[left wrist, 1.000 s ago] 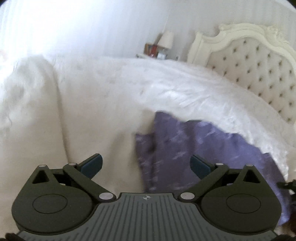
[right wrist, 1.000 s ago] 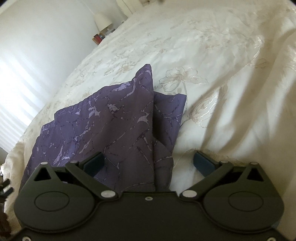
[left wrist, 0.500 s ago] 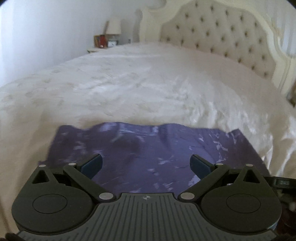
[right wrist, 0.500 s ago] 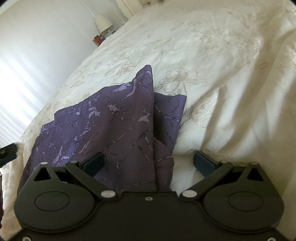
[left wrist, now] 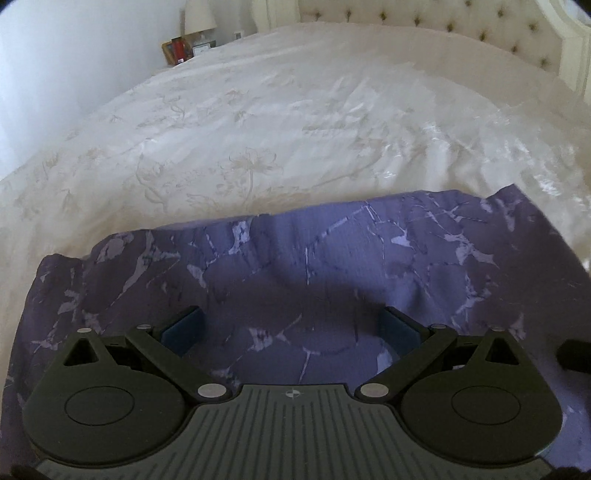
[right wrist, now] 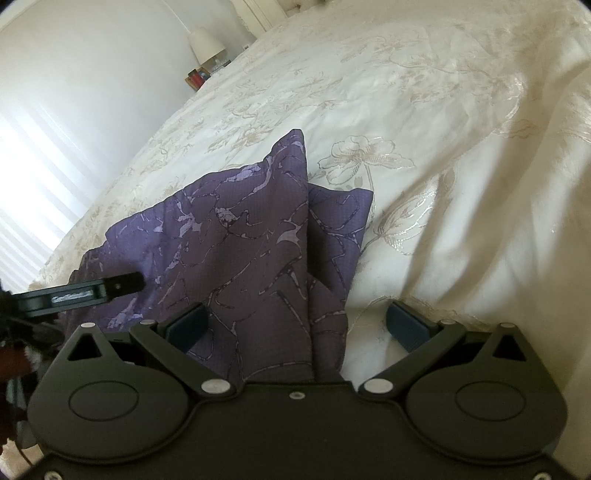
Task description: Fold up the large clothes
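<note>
The left gripper [left wrist: 291, 326] is spread wide, its two blue-padded fingers [left wrist: 183, 326] far apart with nothing pinched between them. It hovers over the purple garment [left wrist: 332, 258], a dark violet cloth with a pale marbled print; whether the pads brush the fabric cannot be told. The cloth lies under and ahead of this gripper and to both sides of it.

The right gripper [right wrist: 295, 325] is likewise released, jaws wide, gripping nothing. A folded corner of the purple garment [right wrist: 258, 240] runs between its fingers and back under its body, rising ahead to a point, with a second layer showing just right of the fold. The right finger sits over bare bedspread. To this gripper's left, the tip of the left gripper [right wrist: 114, 288] reaches over the cloth.

The garment rests on a bed covered by a cream bedspread [left wrist: 277, 129] embroidered with flowers, wrinkled to the right of the right gripper. Far ahead of the left gripper stands a tufted headboard [left wrist: 443, 18] in a white frame. Ahead and to the left, beside the bed, is a nightstand with a white-shaded lamp [left wrist: 199, 16] and a red object [left wrist: 180, 47] in front of a small picture frame. The wall to the left is white, with striped light falling on it.
</note>
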Demonstrator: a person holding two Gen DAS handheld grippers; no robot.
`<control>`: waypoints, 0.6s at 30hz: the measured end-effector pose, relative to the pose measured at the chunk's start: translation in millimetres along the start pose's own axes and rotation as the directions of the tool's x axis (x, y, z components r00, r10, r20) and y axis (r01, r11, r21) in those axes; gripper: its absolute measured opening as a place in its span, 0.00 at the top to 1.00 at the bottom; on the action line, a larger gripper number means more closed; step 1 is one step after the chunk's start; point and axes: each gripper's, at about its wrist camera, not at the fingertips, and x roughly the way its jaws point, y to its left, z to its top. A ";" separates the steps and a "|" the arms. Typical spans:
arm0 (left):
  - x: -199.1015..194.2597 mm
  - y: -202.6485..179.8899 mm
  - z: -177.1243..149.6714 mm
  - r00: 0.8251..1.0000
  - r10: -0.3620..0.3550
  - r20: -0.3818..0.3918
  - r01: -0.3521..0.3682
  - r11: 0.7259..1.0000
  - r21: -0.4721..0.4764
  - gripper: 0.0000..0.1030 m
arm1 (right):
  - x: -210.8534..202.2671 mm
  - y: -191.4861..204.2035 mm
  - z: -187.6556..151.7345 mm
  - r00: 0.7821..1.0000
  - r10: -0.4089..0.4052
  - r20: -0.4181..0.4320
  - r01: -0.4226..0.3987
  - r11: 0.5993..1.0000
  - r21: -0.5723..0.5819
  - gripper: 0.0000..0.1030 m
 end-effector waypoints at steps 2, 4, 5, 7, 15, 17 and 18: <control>4.2 -2.8 0.8 1.000 0.012 0.002 -0.012 1.000 -0.002 0.00 | 0.1 0.6 0.5 1.000 -0.003 -0.001 0.003 1.000 -0.004 0.00; 7.9 -5.2 2.6 1.000 0.022 0.003 -0.022 1.000 -0.003 0.00 | 0.1 0.7 1.1 1.000 -0.004 -0.001 0.004 1.000 -0.006 0.00; 9.5 -6.4 3.8 1.000 0.025 0.005 -0.025 1.000 0.000 0.00 | 0.1 0.8 1.0 1.000 -0.004 -0.001 0.004 1.000 -0.007 0.00; 14.5 -7.9 4.7 1.000 0.028 0.009 -0.028 1.000 0.003 0.00 | 0.1 0.9 1.6 1.000 -0.006 -0.001 0.006 1.000 -0.009 0.00; 34.9 -1.6 12.6 1.000 -0.020 -0.019 0.019 0.999 -0.037 0.00 | 2.1 2.1 2.0 1.000 -0.014 0.006 0.014 1.000 -0.023 0.00; 35.6 -2.0 11.3 1.000 -0.024 -0.010 0.023 0.999 -0.038 0.00 | 2.9 2.1 1.4 1.000 -0.012 0.015 0.012 1.000 -0.029 0.00; 35.4 -1.8 11.0 1.000 -0.026 -0.008 0.026 0.999 -0.036 0.00 | 3.2 1.8 0.9 1.000 -0.011 0.021 0.011 0.999 -0.030 0.00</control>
